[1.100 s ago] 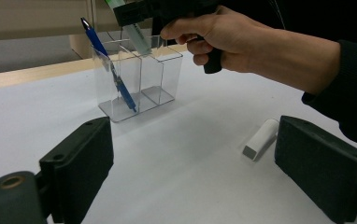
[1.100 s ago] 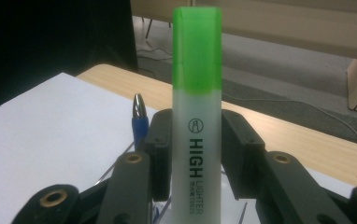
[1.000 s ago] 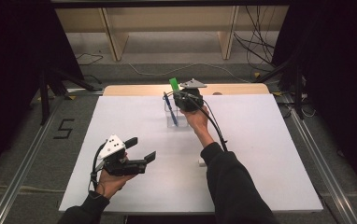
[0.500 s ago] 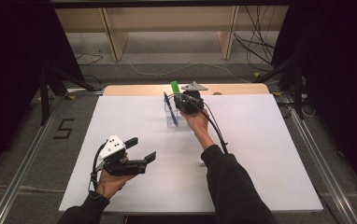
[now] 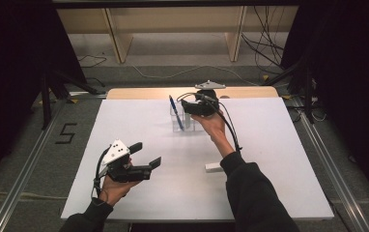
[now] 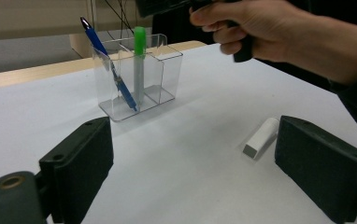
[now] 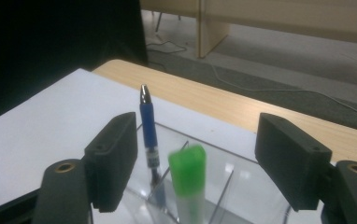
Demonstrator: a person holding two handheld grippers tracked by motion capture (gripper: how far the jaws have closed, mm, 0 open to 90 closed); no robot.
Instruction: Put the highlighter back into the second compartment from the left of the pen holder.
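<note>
A clear divided holder (image 5: 181, 121) stands at the far middle of the white table. A blue pen (image 5: 173, 105) leans in it, and a green-capped marker (image 6: 139, 60) stands upright in the compartment beside it. My right gripper (image 5: 192, 107) hovers just over the holder. Its jaws have just been opening, and they now stand wide on either side of the marker (image 7: 188, 182) without touching it. My left gripper (image 5: 146, 155) is held low near the table's front left, open and empty, facing the holder (image 6: 139, 88).
A small white block (image 5: 213, 167) lies on the white sheet (image 5: 279, 145) near the right forearm, also the block (image 6: 260, 137) by the left gripper's right jaw. A wooden table edge (image 5: 250, 92) runs behind the holder, with shelving and cables beyond.
The green marker, held up over the holder in the right gripper before, now stands inside it. The right jaws have spread apart and the hand has shifted slightly. The left hand stayed put.
</note>
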